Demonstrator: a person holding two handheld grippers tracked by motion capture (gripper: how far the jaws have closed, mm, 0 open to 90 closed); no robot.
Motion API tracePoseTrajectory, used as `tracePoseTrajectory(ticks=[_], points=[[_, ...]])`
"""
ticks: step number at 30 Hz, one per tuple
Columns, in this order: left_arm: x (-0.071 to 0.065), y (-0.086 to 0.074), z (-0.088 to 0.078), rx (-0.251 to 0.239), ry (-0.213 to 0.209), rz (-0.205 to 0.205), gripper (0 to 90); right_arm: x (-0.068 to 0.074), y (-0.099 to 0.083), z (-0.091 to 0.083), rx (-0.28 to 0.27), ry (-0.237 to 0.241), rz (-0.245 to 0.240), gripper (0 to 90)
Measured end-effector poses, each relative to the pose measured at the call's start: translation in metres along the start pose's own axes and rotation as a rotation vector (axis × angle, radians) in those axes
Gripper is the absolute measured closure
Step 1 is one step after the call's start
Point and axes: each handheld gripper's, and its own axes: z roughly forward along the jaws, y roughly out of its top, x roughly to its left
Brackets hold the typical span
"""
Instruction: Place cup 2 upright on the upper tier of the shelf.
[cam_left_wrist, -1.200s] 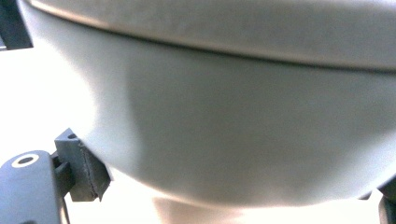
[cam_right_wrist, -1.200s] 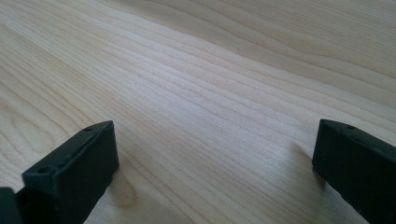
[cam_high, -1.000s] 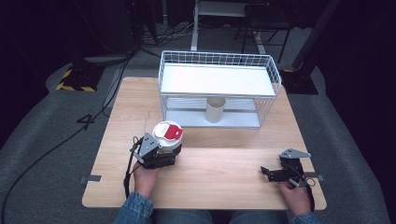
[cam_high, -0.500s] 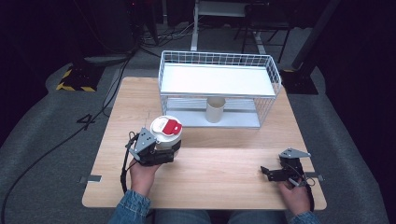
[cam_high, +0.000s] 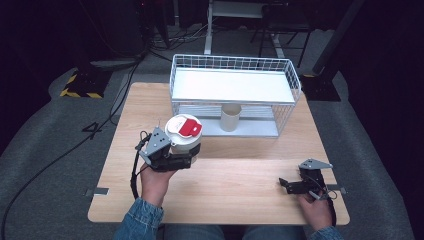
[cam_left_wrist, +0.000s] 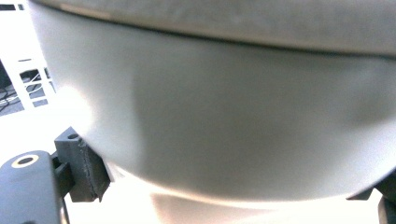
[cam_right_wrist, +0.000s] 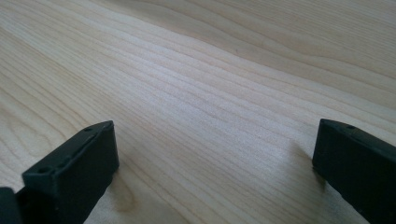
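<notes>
A white tub with a white lid and a red label (cam_high: 184, 132) is held at its lower body by my left gripper (cam_high: 189, 154), which is shut on it left of the table's middle. In the left gripper view the tub's pale wall (cam_left_wrist: 224, 107) looms close, with one black pad (cam_left_wrist: 88, 170) pressed against its lower left side. My right gripper (cam_high: 286, 184) rests near the table's front right corner, jaws pointing left and open. In the right gripper view the right gripper (cam_right_wrist: 210, 158) has only bare wood between its two black jaws.
A white wire rack (cam_high: 175, 85) with a flat white upper shelf stands at the back of the wooden table (cam_high: 240, 175). A beige cup (cam_high: 231, 117) stands upright under that shelf. Dark floor and cables surround the table.
My left gripper has carried the tub a little forward and up toward the rack. The right gripper has stayed put.
</notes>
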Motion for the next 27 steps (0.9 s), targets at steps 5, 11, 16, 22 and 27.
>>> tracePoseTrajectory(ticks=[5,11,16,22,27], points=[[-0.004,0.020,0.002,-0.003,-0.008,0.013,12.7,0.000,0.000,0.000,0.000,0.000,0.000,0.5],[-0.005,0.036,0.006,-0.012,-0.020,0.020,12.7,0.000,0.000,0.000,0.000,-0.003,0.002,0.5],[-0.005,0.050,0.013,-0.013,-0.023,0.028,12.7,0.000,0.000,0.000,0.000,-0.003,0.002,0.5],[-0.002,0.063,0.019,-0.037,-0.023,0.022,12.7,0.000,0.000,0.000,0.000,-0.003,0.002,0.5],[0.002,0.074,0.025,-0.050,-0.027,0.015,12.7,0.000,0.000,0.000,0.000,-0.004,0.003,0.5]])
